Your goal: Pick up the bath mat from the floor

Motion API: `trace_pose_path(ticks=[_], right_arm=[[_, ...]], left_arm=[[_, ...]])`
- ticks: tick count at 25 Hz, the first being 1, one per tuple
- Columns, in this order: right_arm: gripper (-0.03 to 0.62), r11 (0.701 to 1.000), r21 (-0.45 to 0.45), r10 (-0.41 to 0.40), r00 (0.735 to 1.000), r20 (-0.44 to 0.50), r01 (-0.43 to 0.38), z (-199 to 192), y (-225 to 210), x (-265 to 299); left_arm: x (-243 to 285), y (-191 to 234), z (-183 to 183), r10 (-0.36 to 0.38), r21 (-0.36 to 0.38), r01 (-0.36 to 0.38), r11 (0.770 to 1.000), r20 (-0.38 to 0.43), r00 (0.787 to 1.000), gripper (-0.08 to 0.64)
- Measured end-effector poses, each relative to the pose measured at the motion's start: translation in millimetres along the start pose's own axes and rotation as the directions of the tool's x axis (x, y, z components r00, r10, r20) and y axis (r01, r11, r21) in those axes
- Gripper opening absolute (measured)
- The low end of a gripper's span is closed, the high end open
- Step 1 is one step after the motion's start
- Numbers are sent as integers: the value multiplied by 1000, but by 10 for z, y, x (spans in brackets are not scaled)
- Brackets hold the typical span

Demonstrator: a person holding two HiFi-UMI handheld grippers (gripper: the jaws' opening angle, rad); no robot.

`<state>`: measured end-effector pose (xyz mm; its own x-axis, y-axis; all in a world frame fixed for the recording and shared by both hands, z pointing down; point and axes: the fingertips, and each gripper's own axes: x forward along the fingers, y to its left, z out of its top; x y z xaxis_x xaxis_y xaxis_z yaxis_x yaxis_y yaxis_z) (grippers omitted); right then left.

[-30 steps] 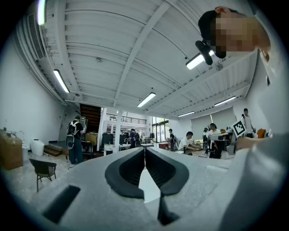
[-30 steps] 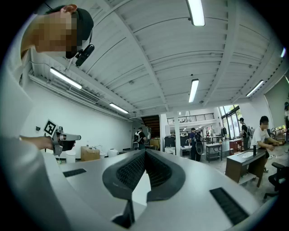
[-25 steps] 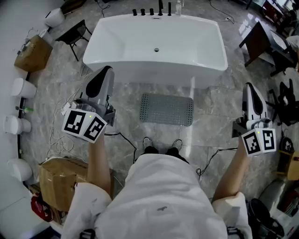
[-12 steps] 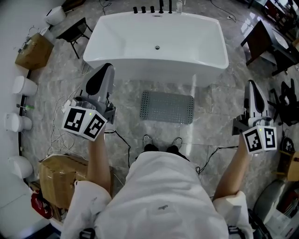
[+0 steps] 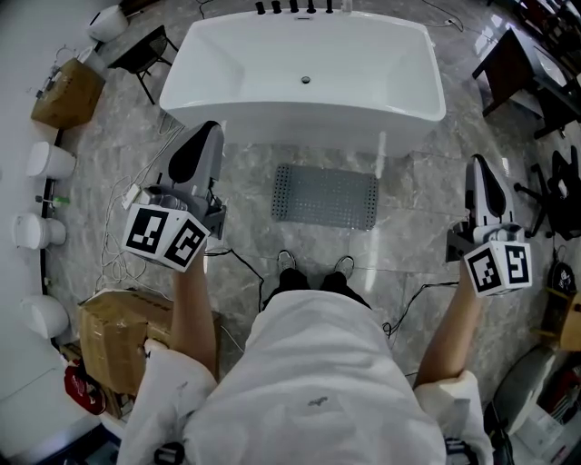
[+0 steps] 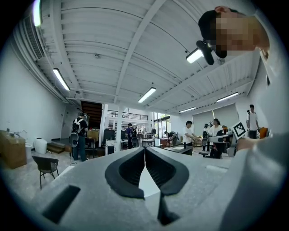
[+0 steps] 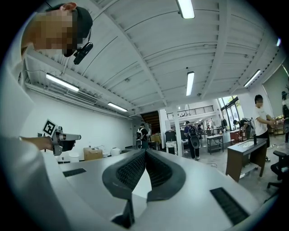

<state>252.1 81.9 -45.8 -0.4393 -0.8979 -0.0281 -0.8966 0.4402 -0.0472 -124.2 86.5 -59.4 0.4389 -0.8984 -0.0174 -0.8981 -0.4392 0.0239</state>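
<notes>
At the bottom of the head view is the person's white top [image 5: 313,381], with a bare forearm reaching up on either side. The left gripper [image 5: 203,134] is held at the left of the frame, its marker cube [image 5: 165,240] nearest the camera and its tip pointing toward the top of the frame. The right gripper [image 5: 480,169] is held the same way near the right edge, its own cube [image 5: 497,269] below it. Both are raised and well apart from each other.

In the left gripper view the black pads [image 6: 130,170] meet along a thin line with nothing between them: the jaws are closed and empty. The right gripper view shows the same, with ribbed pads [image 7: 131,172] pressed together and holding nothing. Both of these views tilt upward to a white beamed ceiling with strip lights, and to a large hall with people standing among tables in the distance.

Just above the torso in the head view, a pair of dark shoes [image 5: 309,280] stands on the grey marble floor [image 5: 245,182], with a black cable [image 5: 238,265] trailing to their left. A cardboard box [image 5: 113,338] sits at the lower left. Just beyond the shoes, the grey perforated bath mat [image 5: 325,196] lies flat on the floor at the centre of the frame, between the two grippers and touched by neither. Its far edge lies close to the white bathtub [image 5: 399,107], which fills the upper middle. Black taps [image 5: 295,7] line the tub's far rim at the top edge.
</notes>
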Motion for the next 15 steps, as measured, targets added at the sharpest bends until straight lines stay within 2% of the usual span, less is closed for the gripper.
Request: trace_pose_path(ticks=[15], right_arm=[[8,991,129,62,987,-151,-42,-917,-331,-160]], left_arm=[[128,-444,-591,59,-46,-64,997,-110,992,18]])
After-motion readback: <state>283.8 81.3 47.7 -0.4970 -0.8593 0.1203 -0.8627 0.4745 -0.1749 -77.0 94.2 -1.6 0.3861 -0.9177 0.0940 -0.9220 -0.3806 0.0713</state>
